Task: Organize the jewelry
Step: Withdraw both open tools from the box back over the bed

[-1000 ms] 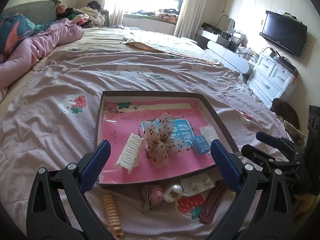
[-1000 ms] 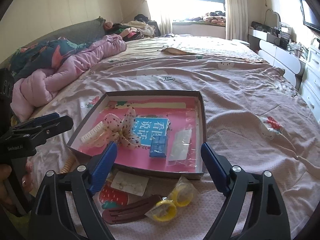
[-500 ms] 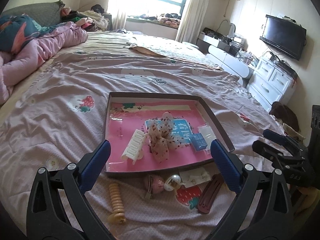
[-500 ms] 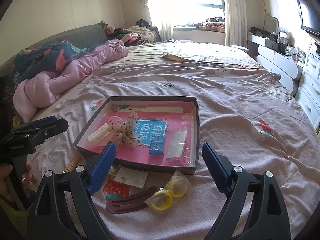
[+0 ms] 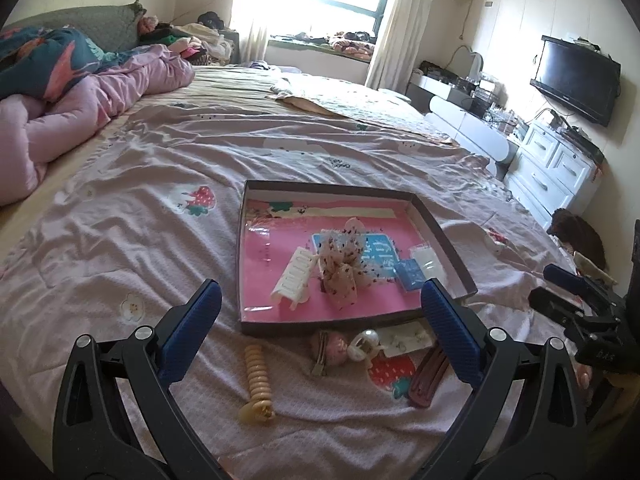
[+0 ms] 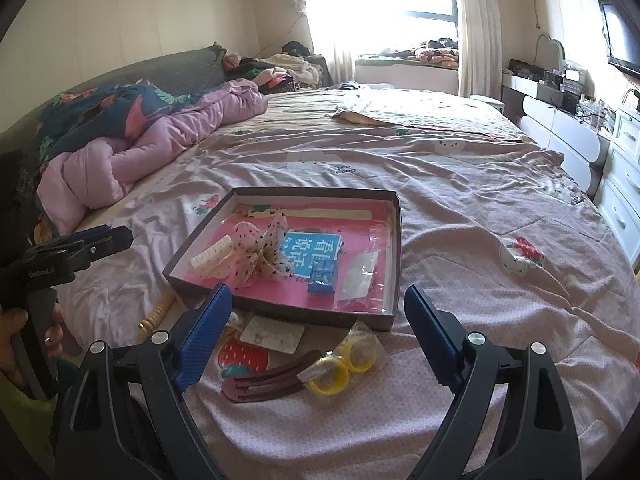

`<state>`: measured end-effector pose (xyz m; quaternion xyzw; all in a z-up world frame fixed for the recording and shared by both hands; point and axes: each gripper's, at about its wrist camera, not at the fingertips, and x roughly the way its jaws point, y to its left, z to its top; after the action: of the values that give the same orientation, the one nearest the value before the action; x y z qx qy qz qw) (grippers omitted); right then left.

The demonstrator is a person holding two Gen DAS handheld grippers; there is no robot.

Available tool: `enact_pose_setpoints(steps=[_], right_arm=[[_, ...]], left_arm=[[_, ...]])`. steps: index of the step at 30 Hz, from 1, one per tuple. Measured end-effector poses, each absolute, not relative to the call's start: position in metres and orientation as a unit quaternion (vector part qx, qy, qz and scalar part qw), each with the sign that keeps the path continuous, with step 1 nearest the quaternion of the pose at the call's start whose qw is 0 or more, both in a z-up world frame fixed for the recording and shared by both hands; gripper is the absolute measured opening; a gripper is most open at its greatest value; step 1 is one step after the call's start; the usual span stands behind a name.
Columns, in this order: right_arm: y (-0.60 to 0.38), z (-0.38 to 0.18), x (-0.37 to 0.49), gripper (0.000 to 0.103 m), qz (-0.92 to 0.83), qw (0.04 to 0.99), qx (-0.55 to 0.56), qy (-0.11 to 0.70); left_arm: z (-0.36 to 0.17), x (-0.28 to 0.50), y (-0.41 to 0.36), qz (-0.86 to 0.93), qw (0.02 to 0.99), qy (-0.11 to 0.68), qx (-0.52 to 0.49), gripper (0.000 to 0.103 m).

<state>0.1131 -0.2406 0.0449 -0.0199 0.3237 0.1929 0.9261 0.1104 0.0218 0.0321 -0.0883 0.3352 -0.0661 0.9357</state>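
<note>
While both grippers hang over the bed's near edge, the left gripper (image 5: 318,334) is spread wide, gripping nothing, and the right gripper (image 6: 318,338) gapes just as empty. Nearest them, loose on the sheet (image 5: 120,216), lie a coil tie (image 5: 258,378), pearl clip (image 5: 362,346), earring card (image 6: 273,333), brown clip (image 6: 266,378) and yellow rings (image 6: 346,364). Beyond sits the tray (image 5: 440,236), holding a white claw clip (image 5: 294,278), spotted bow (image 5: 342,270) and blue packet (image 6: 322,278).
</note>
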Motion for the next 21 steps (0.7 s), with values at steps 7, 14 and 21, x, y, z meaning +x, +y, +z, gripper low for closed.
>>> enact_pose_setpoints(steps=[7,14,21], right_arm=[[-0.244,0.037,0.106,0.085,0.194,0.923,-0.026,0.330],[-0.254,0.025,0.097,0.085,0.190,0.921,-0.033,0.339],[-0.268,0.011,0.093,0.085,0.181,0.918,-0.034,0.352]], left_arm=[[0.022,0.102,0.014,-0.071,0.931,0.351,-0.072,0.091],[0.004,0.098,-0.007,-0.086,0.922,0.375,-0.036,0.091],[-0.012,0.099,-0.028,-0.098,0.914,0.394,-0.007,0.091]])
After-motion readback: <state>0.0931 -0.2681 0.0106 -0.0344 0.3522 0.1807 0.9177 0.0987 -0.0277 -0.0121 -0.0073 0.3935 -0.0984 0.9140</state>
